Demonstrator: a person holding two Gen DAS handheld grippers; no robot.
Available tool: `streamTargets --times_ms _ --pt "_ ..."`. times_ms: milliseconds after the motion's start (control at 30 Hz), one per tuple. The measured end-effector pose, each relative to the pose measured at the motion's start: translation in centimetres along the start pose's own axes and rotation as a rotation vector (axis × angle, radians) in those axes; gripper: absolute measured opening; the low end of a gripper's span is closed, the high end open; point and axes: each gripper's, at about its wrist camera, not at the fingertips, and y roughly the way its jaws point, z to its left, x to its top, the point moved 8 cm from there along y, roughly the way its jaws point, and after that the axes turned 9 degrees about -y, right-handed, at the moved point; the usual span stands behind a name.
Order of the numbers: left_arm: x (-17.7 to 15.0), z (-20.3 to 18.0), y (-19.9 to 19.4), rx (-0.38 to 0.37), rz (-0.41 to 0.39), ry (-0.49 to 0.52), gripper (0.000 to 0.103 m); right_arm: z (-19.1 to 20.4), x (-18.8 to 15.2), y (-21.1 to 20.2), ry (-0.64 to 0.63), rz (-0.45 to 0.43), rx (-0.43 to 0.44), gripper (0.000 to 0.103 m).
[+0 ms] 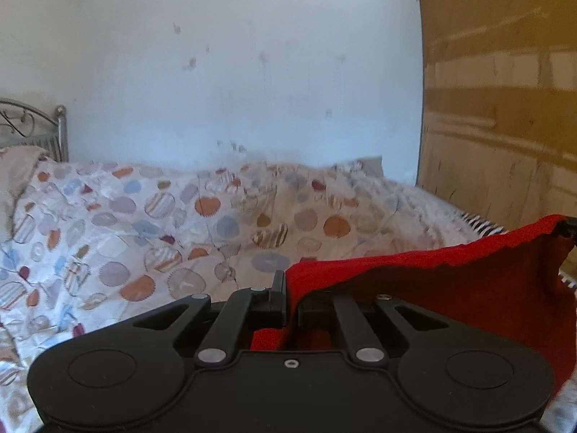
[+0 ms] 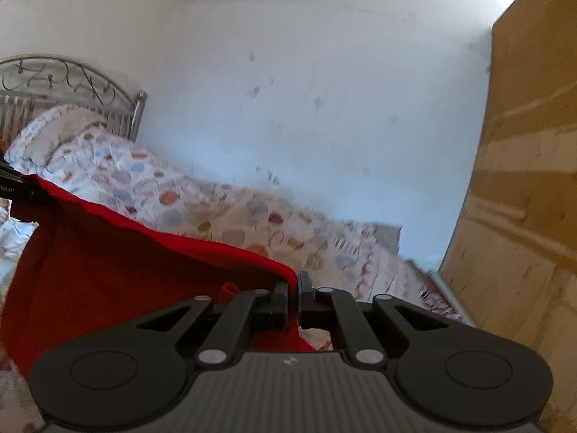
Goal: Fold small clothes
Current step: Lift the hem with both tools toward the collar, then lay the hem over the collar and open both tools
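Observation:
A small red cloth (image 1: 450,288) hangs stretched in the air between my two grippers, above the bed. My left gripper (image 1: 290,288) is shut on its left corner; the cloth runs right and up to the right gripper's tip (image 1: 569,229) at the frame edge. In the right wrist view my right gripper (image 2: 293,288) is shut on the other corner of the red cloth (image 2: 126,263). The cloth runs left to the left gripper's tip (image 2: 14,191). Its lower part hangs below the view.
A bed with a quilt (image 1: 162,223) printed with coloured circles lies below and ahead. A pillow (image 2: 54,130) and metal headboard (image 2: 72,79) are at the left. A white wall (image 1: 234,72) stands behind, and a wooden wardrobe (image 2: 523,180) at the right.

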Motion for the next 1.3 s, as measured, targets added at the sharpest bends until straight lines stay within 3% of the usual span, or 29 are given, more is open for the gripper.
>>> streamTargets --times_ms 167,333,400,467,500,567,600,633,767,833,1000,1067,1167,1233,1300 --pt "-2.1 0.5 7.0 0.011 0.112 0.005 0.005 0.3 -3.8 6.5 0.057 0.114 0.037 0.006" --pt "-5.2 1.1 11.9 0.028 0.208 -0.009 0.006 0.8 -7.4 10.1 0.098 0.207 0.049 0.009" --pt "-6.2 1.5 13.1 0.025 0.244 -0.047 0.010 0.8 -8.3 10.2 0.100 0.223 0.039 0.023" --pt "-7.0 2.1 13.8 0.029 0.274 -0.102 0.019 0.5 -8.6 10.2 0.122 0.225 0.041 0.056" --pt "-7.2 2.4 13.9 0.036 0.276 -0.126 0.031 0.1 -8.7 10.0 0.142 0.221 0.039 0.064" --pt "-7.3 3.0 13.8 0.046 0.270 -0.164 0.055 -0.8 -8.8 9.4 0.177 0.209 0.035 0.090" --pt "-7.2 3.2 13.6 0.047 0.262 -0.181 0.074 -1.2 -8.9 9.0 0.192 0.201 0.036 0.096" --pt "-7.1 3.5 13.2 0.046 0.252 -0.196 0.085 -1.7 -8.9 8.4 0.208 0.190 0.039 0.102" --pt "-6.9 4.0 11.3 0.025 0.216 -0.212 0.095 -3.1 -9.0 6.0 0.255 0.168 0.070 0.103" --pt "-7.0 3.8 10.2 -0.001 0.201 -0.193 0.100 -2.7 -9.1 4.8 0.264 0.150 0.133 0.103" --pt "-8.7 2.5 8.8 -0.064 0.200 -0.086 0.102 0.6 -10.6 4.6 0.140 0.215 0.252 0.103" --pt "-9.8 2.0 9.2 -0.040 0.220 -0.015 0.102 1.5 -11.4 5.6 0.087 0.257 0.219 0.103" --pt "-10.4 2.9 10.1 0.066 0.223 0.034 0.100 0.5 -12.0 6.9 0.093 0.261 0.085 0.103" --pt "-10.3 4.4 10.8 0.136 0.220 0.013 0.100 -1.4 -12.4 7.5 0.166 0.249 -0.007 0.103" --pt "-9.8 6.0 11.3 0.153 0.208 -0.049 0.101 -3.7 -13.4 7.9 0.257 0.253 -0.108 0.103"
